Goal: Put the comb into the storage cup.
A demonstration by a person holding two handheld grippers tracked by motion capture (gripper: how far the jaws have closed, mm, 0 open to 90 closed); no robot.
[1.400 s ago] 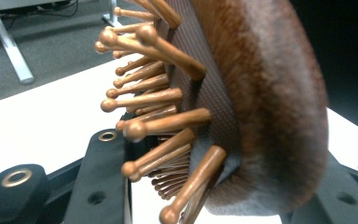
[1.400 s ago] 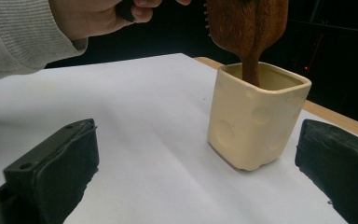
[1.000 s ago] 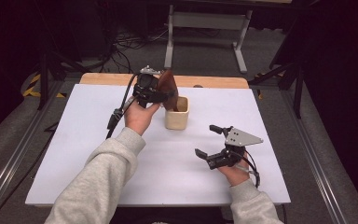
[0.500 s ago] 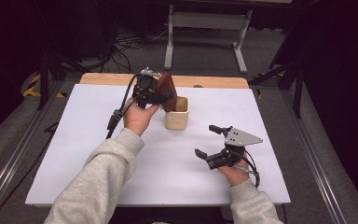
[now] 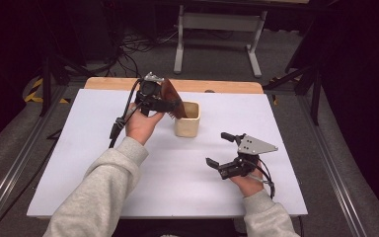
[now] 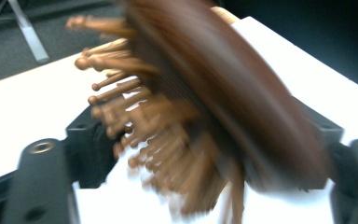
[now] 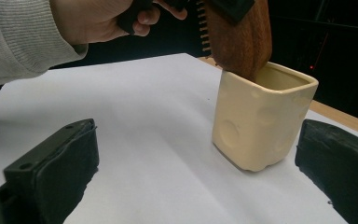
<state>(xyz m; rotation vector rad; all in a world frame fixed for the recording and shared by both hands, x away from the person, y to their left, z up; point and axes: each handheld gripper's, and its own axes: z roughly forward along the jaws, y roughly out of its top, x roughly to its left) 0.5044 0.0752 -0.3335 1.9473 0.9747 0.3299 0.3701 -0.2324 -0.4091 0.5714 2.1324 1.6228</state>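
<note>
Left claw (image 5: 170, 105) has just been opening around the hairbrush (image 5: 171, 98), whose lower end sits inside the cream cup (image 5: 187, 120) at 12 o'clock on the surface (image 5: 79, 163). Release step under way; next, pull back clear of the brush. Right claw (image 5: 222, 150), wide and empty, waits at 4 o'clock.

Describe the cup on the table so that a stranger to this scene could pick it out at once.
Start at the white table and look toward its far edge, near the middle. There stands the cream cup, squarish, with shallow round dimples in its sides. A brown wooden hairbrush dips into its open top, between the jaws of the left gripper, which have just been opening; nothing else stands upright on the table.
</note>
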